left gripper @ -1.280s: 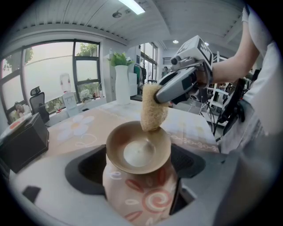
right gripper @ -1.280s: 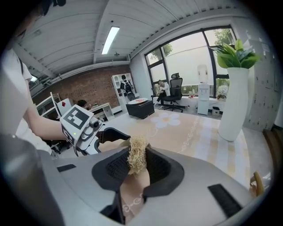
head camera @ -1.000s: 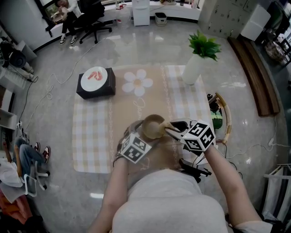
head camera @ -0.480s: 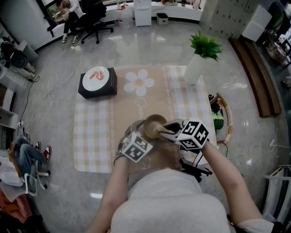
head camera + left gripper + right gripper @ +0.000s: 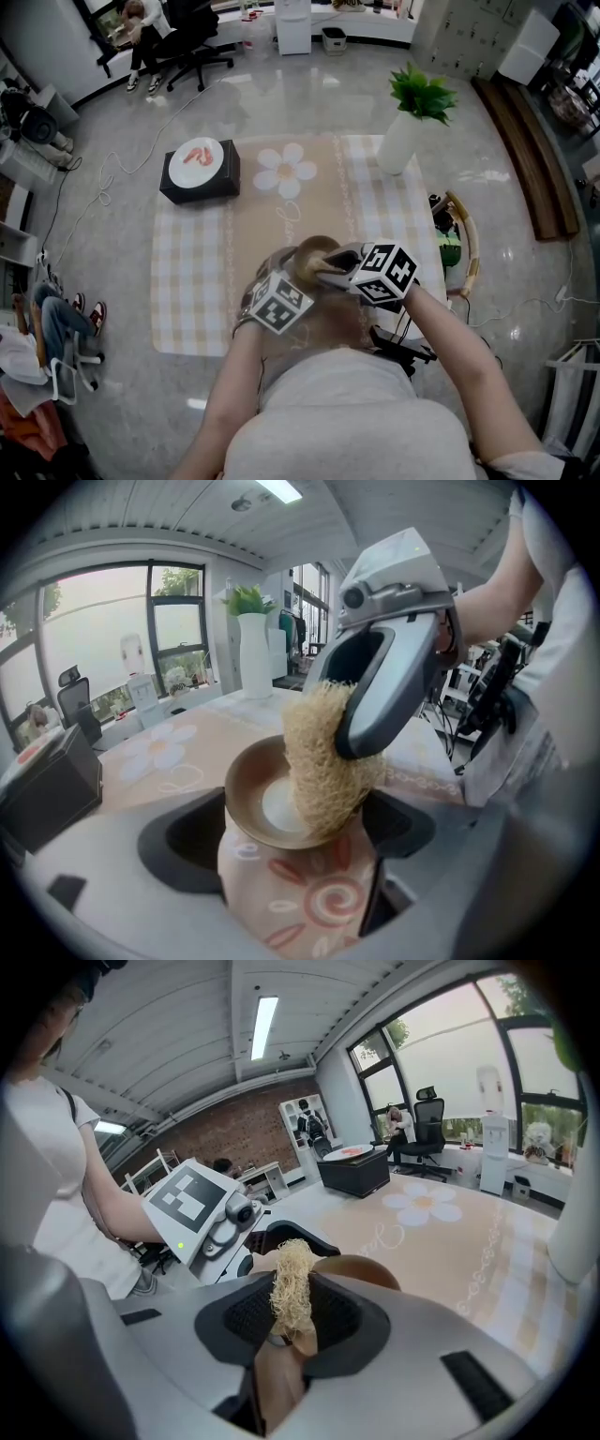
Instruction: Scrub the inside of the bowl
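The bowl sits at the lower middle of the head view, over a beige checked tablecloth. It is small and round, with a glossy brown rim, a pale smooth bottom and a pinkish outer wall painted with red swirls and petals. The left gripper clamps it between its dark jaws, the mouth tilted up. The right gripper pinches a coarse, straw-coloured loofah scrubber, whose fibrous lower end presses inside the bowl against its right rim.
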`<state>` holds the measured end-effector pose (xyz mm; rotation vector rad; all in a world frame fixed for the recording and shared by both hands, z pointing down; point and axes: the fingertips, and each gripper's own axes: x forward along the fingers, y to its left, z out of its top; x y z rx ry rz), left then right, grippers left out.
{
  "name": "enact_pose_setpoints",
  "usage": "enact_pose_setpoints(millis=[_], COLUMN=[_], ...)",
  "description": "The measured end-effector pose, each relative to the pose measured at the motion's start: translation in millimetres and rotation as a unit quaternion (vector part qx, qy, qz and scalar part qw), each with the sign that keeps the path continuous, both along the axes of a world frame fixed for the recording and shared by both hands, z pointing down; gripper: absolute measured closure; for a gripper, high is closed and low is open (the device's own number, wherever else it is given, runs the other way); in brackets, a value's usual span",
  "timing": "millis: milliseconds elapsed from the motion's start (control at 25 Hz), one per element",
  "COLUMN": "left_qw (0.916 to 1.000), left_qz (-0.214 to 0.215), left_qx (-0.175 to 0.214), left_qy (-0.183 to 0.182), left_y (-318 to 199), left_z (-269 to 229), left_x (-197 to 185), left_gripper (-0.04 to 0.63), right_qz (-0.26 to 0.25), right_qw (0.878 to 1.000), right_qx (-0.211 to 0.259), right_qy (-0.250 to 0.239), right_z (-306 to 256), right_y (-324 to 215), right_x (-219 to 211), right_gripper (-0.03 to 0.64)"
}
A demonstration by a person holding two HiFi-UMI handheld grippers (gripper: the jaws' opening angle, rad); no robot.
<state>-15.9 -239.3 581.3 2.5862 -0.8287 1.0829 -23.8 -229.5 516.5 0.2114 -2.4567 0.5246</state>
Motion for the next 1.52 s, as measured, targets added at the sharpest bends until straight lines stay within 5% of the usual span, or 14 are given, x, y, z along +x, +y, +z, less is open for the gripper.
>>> enact_pose_setpoints(millis=[760, 1240, 1520], left_qw=[0.9999, 0.9998, 0.9998], left_qz=[0.008, 0.013, 0.014], left_qx=[-0.007, -0.007, -0.005], left_qy=[-0.010, -0.014, -0.015], left_y=[0.4, 0.8, 0.8], left_z=[0.4, 1.6, 1.3], left_x=[-0.3, -0.8, -1.1], left_gripper=[0.160, 0.160, 0.160], right_qz=[0.077, 0.144, 0.140], right_qw=[0.997, 0.988, 0.985], right_qx=[0.015, 0.055, 0.086], right_qy=[-0.020, 0.011, 0.051], right_z=[1.9, 7.5, 12.8], right_y=[-40.8, -69.2, -69.2], right_x=[-19.3, 1.8, 14.3], right_gripper=[0.526, 0.526, 0.526])
